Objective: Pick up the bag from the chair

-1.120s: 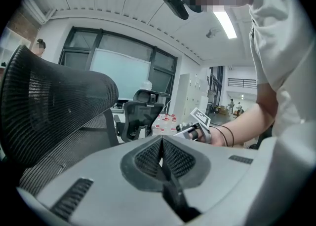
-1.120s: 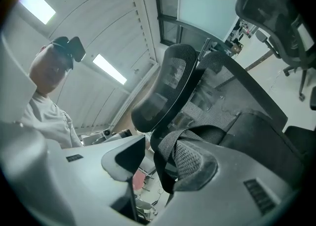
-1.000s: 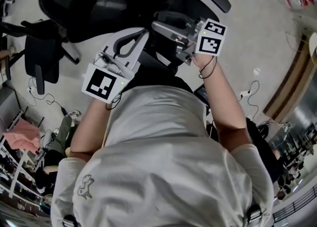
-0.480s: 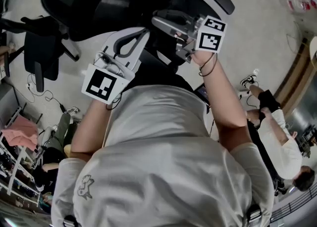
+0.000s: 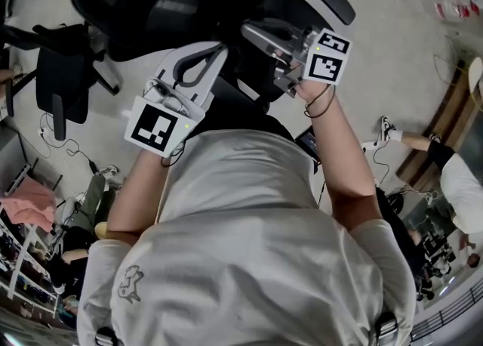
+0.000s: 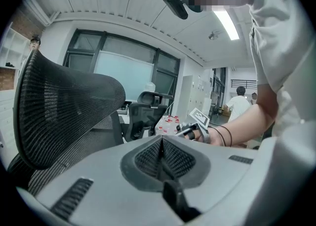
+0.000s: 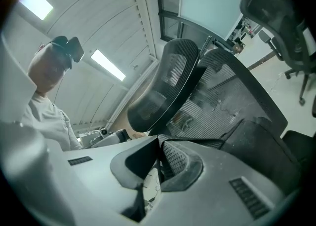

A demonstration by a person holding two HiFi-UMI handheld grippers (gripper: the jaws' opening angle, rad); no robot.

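From the head view I look down on a black mesh office chair (image 5: 173, 4). Both grippers are held over its seat, in front of my chest. My right gripper (image 5: 249, 32) is shut, and a thin black strap (image 7: 197, 142) runs from its tips to a dusty black bag (image 7: 261, 146) just beyond. In the head view the bag is only a dark mass (image 5: 234, 106) between the grippers. My left gripper (image 5: 215, 51) is shut, its mesh pads (image 6: 170, 158) pressed together with nothing between them. The chair's mesh back (image 6: 64, 106) stands close on its left.
A second black chair (image 5: 64, 84) stands at the left, with cables (image 5: 75, 152) on the floor beside it. A person (image 5: 456, 178) is on the floor space at the right. Pink cloth (image 5: 30, 201) lies on a rack at lower left.
My right gripper has shifted slightly to the right. The person at the right has moved further right. The left gripper has stayed where it was.
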